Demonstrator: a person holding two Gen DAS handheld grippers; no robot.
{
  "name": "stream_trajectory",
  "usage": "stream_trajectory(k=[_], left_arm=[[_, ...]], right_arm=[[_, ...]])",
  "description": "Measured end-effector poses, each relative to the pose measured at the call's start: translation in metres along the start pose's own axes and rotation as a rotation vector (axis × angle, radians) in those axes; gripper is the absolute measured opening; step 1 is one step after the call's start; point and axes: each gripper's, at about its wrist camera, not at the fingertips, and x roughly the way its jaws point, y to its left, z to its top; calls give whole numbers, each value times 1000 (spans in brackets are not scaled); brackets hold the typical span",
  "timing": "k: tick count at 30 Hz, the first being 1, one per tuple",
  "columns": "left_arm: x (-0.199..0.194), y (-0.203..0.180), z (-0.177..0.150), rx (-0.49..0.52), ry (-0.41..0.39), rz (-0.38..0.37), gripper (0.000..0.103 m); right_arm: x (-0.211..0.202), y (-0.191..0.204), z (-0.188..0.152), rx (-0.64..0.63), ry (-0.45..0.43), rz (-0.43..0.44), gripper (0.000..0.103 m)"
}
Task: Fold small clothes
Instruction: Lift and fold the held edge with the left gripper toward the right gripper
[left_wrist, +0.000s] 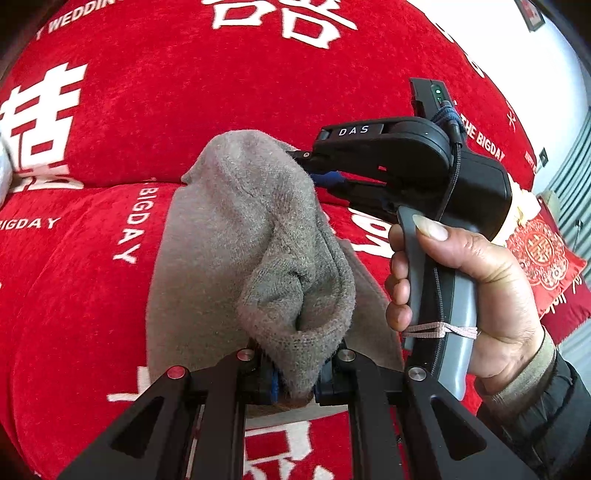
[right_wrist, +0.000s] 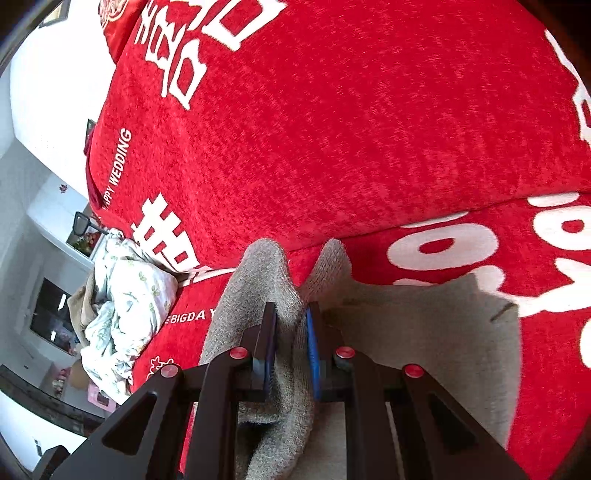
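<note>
A small grey knitted garment (left_wrist: 255, 236) lies on the red sofa cover and is lifted into a fold between both grippers. My left gripper (left_wrist: 295, 380) is shut on its near bunched edge. My right gripper (left_wrist: 314, 166), held by a hand (left_wrist: 476, 280), pinches the far edge of the cloth from the right. In the right wrist view the right gripper (right_wrist: 291, 332) is shut on a ridge of the grey garment (right_wrist: 266, 284), and the rest of the cloth spreads flat to the right.
The red sofa cover (left_wrist: 184, 92) with white lettering fills both views, with a seam between backrest and seat. A crumpled white floral cloth (right_wrist: 125, 302) lies at the sofa's left end. A red embroidered cushion (left_wrist: 543, 254) sits at the right.
</note>
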Motion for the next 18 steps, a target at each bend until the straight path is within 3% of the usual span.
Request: stream_trajectory(k=[18], left_arm=[[47,-66,-5,130,78,8,13]], right_arm=[[-40,-76,-8,79,-43,12,16]])
